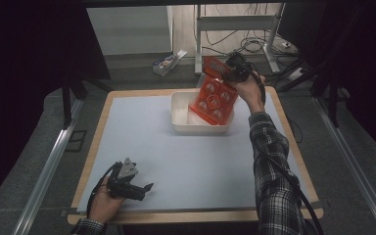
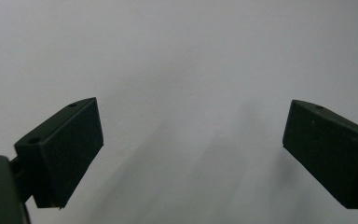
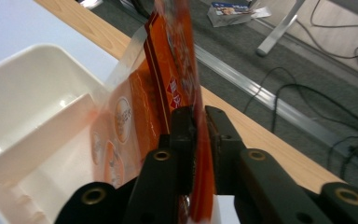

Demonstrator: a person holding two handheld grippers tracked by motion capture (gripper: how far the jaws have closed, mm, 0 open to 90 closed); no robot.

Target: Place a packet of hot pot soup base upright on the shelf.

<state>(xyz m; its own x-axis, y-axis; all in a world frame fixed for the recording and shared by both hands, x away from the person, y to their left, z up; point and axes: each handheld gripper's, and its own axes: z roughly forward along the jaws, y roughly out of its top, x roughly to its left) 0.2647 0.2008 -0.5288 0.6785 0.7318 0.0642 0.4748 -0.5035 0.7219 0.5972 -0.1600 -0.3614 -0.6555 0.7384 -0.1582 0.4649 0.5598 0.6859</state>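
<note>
We are resting the left gripper (image 1: 144,188) on the pale mat (image 1: 176,161) at the near left, jaws spread wide and holding nothing. Farther right, we are pinching the orange blister pack's (image 1: 214,95) top edge in the right gripper (image 1: 229,72); the pack is hanging tilted, its lower end inside the white bin (image 1: 181,115).
</note>
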